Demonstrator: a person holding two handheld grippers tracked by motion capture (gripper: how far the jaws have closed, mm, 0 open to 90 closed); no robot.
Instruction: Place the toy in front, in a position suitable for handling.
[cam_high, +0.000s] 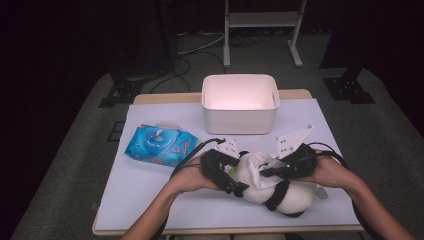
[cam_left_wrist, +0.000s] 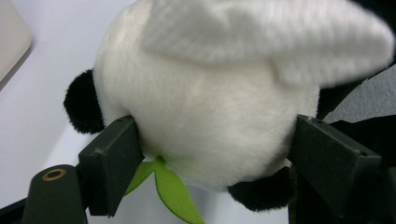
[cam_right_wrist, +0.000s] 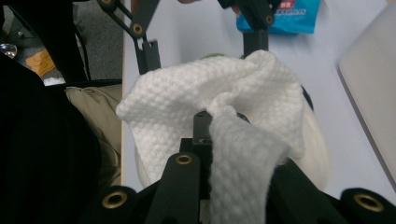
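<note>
White plush, my panda toy (cam_high: 280, 192) lies on the desk (cam_high: 150, 190) near its front edge. My left gripper (cam_high: 235, 187) clamps its fingers (cam_left_wrist: 112, 161) on either side of the body. My right gripper (cam_high: 267, 171) pinches a white wipe (cam_right_wrist: 210, 98) shut, draped over the panda.

The high view looks forward and down from above the person's side onto the whole table (cam_high: 150, 200). Each gripper view looks along its own jaws, very near the plush panda (cam_left_wrist: 210, 121). Both gripper views share this panda with the high view.
</note>
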